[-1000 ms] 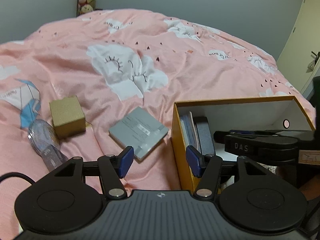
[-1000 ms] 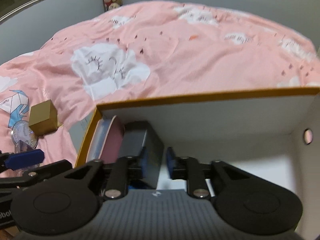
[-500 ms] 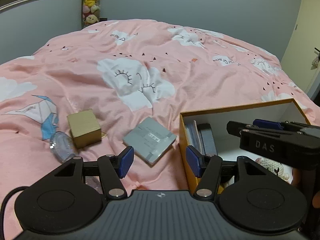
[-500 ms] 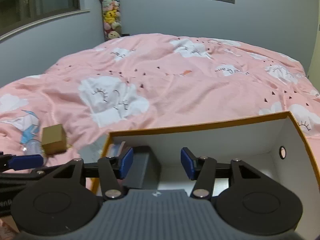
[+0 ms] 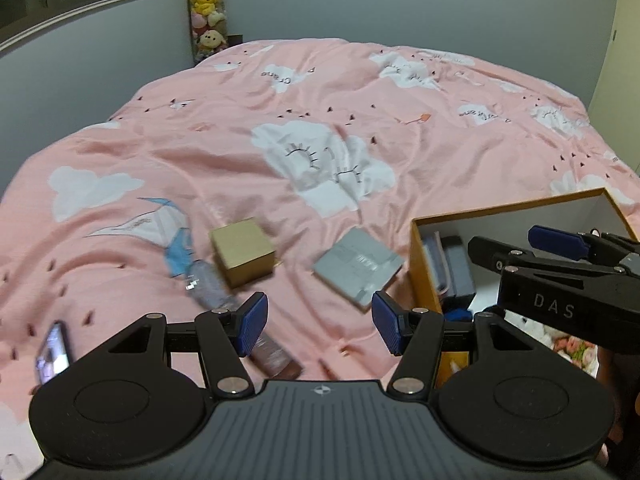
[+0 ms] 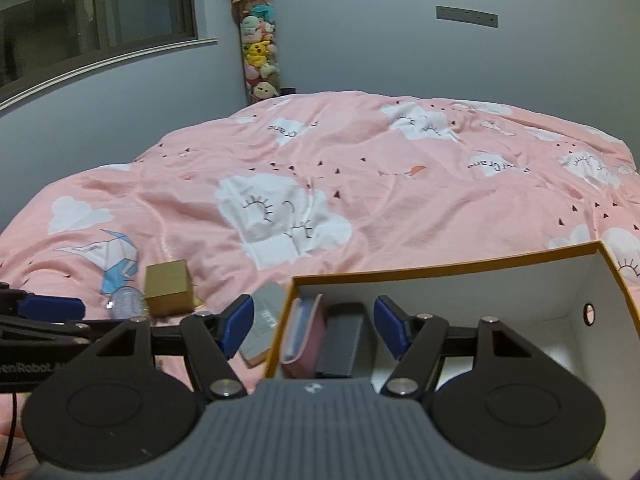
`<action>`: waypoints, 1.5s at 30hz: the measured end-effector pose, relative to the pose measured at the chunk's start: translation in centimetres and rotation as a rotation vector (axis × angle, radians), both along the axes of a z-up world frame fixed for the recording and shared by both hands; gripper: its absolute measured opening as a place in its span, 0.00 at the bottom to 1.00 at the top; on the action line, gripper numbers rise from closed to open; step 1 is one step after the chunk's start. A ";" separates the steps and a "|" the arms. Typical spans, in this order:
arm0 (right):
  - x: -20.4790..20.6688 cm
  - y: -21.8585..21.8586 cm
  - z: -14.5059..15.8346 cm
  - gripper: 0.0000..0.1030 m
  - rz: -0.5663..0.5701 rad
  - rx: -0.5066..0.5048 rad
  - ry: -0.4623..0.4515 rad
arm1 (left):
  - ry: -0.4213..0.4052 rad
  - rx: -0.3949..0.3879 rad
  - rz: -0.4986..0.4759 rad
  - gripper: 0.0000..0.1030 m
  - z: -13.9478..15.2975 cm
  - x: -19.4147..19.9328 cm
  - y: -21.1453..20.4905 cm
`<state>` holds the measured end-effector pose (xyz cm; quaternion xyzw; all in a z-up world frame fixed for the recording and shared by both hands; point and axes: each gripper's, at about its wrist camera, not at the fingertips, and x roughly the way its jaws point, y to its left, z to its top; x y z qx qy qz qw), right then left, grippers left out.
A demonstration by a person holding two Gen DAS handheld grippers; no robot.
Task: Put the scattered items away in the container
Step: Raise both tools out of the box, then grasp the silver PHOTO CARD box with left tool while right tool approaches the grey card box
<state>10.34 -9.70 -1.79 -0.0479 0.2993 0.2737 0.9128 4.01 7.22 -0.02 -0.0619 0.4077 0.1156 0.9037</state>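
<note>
Since a second ago my right gripper has released the grey case upright into the box, jaws opening, empty; left gripper spread, empty.

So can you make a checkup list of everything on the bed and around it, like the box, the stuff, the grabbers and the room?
Surface: pink cloud-print duvet, rumpled.
Container: orange box, open; a pink case and a dark grey box stand inside at its left end.
Still out: gold cube box, flat grey box, clear bottle, phone, all on the duvet left of the container.
Clutter: nothing seen.
Left gripper: open, empty, above the duvet.
Right gripper: jaws opening, gripping nothing, over the container's left end.
Cables: a dark cable at the lower left edge of the right wrist view.
Surroundings: grey walls, window, column of plush toys.
</note>
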 end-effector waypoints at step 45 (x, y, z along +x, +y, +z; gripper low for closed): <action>-1.3 7.6 -4.3 0.56 0.409 -0.176 0.176 | 0.251 -0.282 0.131 0.53 -7.0 3.8 8.5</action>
